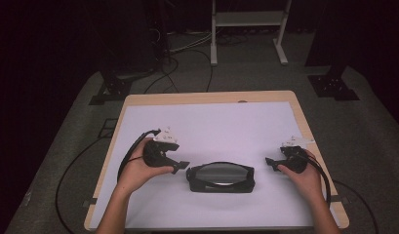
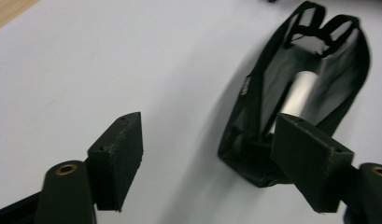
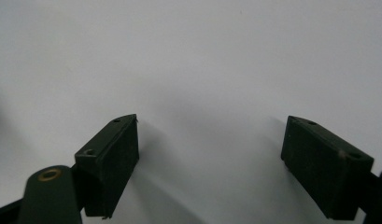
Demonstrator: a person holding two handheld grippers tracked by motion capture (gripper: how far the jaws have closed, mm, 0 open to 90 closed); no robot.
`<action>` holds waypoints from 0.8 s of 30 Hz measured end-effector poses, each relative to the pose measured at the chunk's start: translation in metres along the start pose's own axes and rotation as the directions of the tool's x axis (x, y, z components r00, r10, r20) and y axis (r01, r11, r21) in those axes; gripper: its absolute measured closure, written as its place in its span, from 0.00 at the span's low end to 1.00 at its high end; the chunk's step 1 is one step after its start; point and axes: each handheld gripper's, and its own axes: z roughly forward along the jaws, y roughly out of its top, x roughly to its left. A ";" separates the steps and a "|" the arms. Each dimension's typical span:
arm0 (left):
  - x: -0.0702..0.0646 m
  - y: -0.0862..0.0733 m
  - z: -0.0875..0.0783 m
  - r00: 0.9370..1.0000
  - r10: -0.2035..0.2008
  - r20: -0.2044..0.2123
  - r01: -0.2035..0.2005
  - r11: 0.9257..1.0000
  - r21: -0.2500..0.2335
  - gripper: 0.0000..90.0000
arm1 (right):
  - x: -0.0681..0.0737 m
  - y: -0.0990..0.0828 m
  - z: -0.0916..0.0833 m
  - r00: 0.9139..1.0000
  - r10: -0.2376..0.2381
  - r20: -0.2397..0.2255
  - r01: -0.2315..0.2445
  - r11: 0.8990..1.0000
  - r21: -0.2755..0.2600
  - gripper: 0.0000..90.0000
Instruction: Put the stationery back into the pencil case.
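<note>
Low in the high view's centre, a black mesh pouch (image 1: 220,178) lies flat on the white table mat (image 1: 211,126), a silvery cylinder (image 2: 300,93) inside it. Just left of it, the left gripper (image 1: 181,166) stands released, nothing between its jaws. At right, well apart, the right gripper (image 1: 270,162) is spread wide over bare mat.

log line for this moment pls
left gripper: open, beside mesh pouch | right gripper: open, apart | pouch: on white mat, silver cylinder inside

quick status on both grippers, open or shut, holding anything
left gripper: open, nothing held, black mesh pouch just ahead of it
right gripper: open, nothing held, bare white sheet under it
</note>
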 end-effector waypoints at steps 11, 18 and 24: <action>0.018 -0.019 -0.004 0.995 -0.053 -0.089 0.055 0.998 0.014 0.20 | 0.000 0.000 0.000 1.000 0.000 0.000 0.000 1.000 0.000 0.20; 0.034 -0.034 -0.006 0.986 -0.103 -0.131 0.106 0.994 0.014 0.18 | 0.000 0.000 0.000 1.000 0.000 0.000 0.000 1.000 0.000 0.20; 0.046 -0.045 -0.003 0.978 -0.123 -0.168 0.132 0.990 0.041 0.14 | 0.000 0.000 0.000 1.000 -0.001 0.000 0.001 1.000 0.000 0.20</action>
